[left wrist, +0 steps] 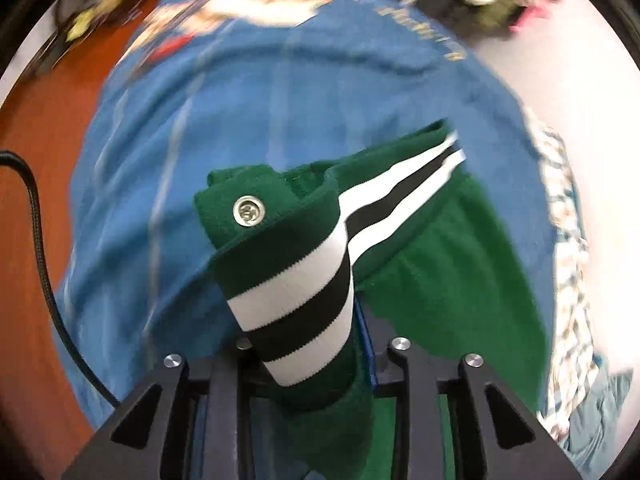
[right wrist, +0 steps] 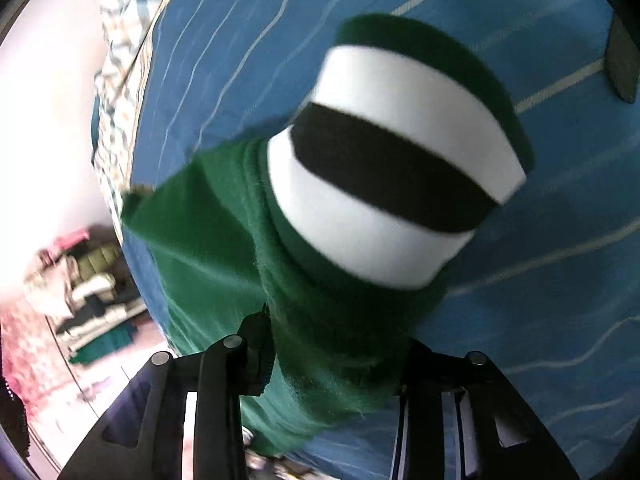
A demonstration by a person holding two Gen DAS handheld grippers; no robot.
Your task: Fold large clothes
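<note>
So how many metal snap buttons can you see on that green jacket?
1: a silver snap on the green jacket's band, near its striped cuff in the left gripper's view. Others may be hidden in folds.

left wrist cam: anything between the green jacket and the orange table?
Yes, a blue cloth with pale stripes lies under the green jacket, covering the table; shows in the left wrist view.

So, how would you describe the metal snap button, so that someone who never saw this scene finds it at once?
Start from the big blue cloth that covers most of the left wrist view. On it lies a green garment with a white and black striped band. The snap button sits on the green flap just left of that band: a small round silver disc, the only shiny metal on the fabric.
</note>
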